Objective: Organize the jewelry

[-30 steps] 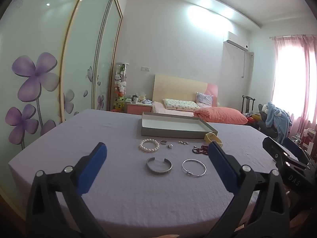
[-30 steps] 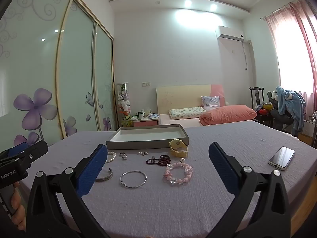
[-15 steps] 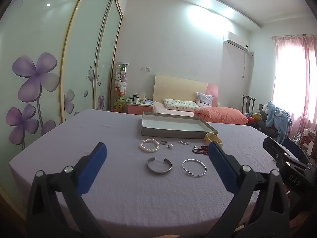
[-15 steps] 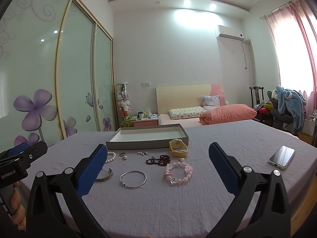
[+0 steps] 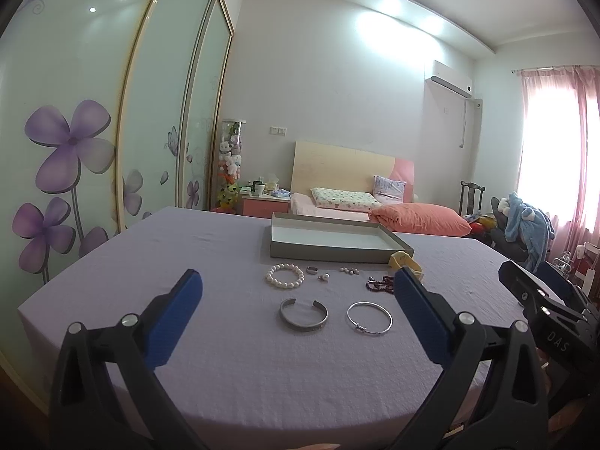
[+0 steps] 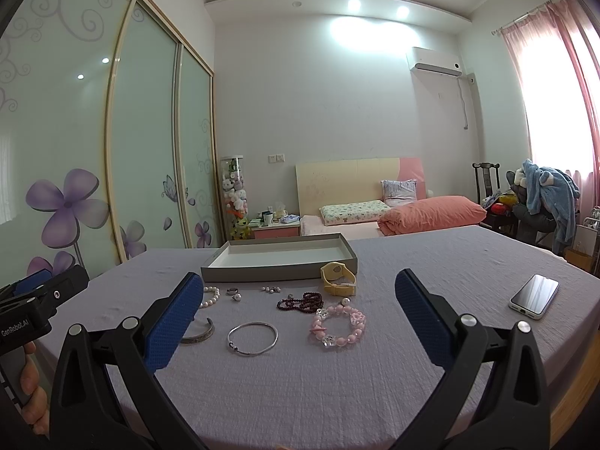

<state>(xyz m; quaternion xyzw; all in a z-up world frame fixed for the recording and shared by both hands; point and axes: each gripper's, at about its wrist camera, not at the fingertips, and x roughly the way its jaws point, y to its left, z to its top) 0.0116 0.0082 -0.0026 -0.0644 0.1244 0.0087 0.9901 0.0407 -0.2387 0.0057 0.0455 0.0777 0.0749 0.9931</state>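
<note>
Two grippers, left (image 5: 296, 292) and right (image 6: 296, 292), fingers wide | bare cloth (image 6: 337, 386) before jewelry | tray (image 6: 277, 272) behind

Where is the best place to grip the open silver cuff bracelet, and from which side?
Grip the closed back of the silver cuff bracelet, coming from above with one finger inside. It lies flat, gap toward the tray, so probably only its thin band offers a hold.

left wrist – faces tray (image 5: 339, 250) | right wrist – likewise, apparently further right | shared: tray
</note>
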